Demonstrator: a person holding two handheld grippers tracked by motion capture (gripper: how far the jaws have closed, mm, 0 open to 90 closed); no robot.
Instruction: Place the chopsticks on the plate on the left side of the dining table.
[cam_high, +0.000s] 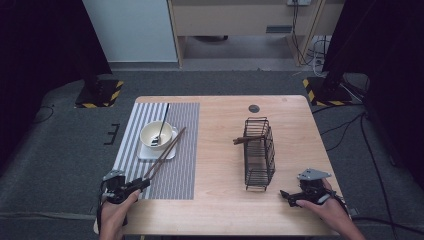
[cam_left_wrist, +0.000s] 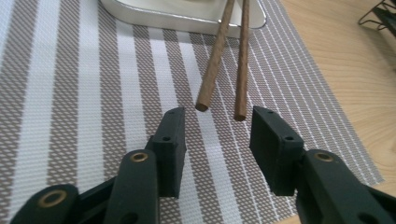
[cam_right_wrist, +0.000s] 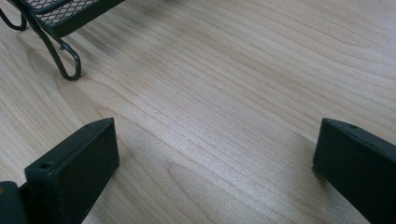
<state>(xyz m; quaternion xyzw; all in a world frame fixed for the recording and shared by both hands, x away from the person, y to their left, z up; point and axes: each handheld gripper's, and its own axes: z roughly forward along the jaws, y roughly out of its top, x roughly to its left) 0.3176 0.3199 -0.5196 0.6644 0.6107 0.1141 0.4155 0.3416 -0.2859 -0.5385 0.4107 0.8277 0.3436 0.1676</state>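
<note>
Two brown chopsticks (cam_high: 167, 150) lean from the white square plate (cam_high: 145, 154) down toward the front of the striped placemat (cam_high: 177, 170). My left gripper (cam_high: 145, 182) is at their near ends. In the left gripper view it (cam_left_wrist: 218, 116) stands open, and the chopstick tips (cam_left_wrist: 205, 93) hang just ahead of the gap between its jaws, untouched. A white bowl (cam_high: 152, 131) with a spoon (cam_high: 162, 122) in it sits on the plate. My right gripper (cam_high: 286, 196) rests open near the front right of the table; in its own view it (cam_right_wrist: 215, 135) has only bare wood between its fingers.
A black wire rack (cam_high: 260, 152) lies at centre right with brown sticks (cam_high: 247, 140) poking out of its left side. One curled foot of the rack (cam_right_wrist: 70, 70) is just ahead of my right gripper. The plate's edge (cam_left_wrist: 154, 16) lies ahead of my left gripper.
</note>
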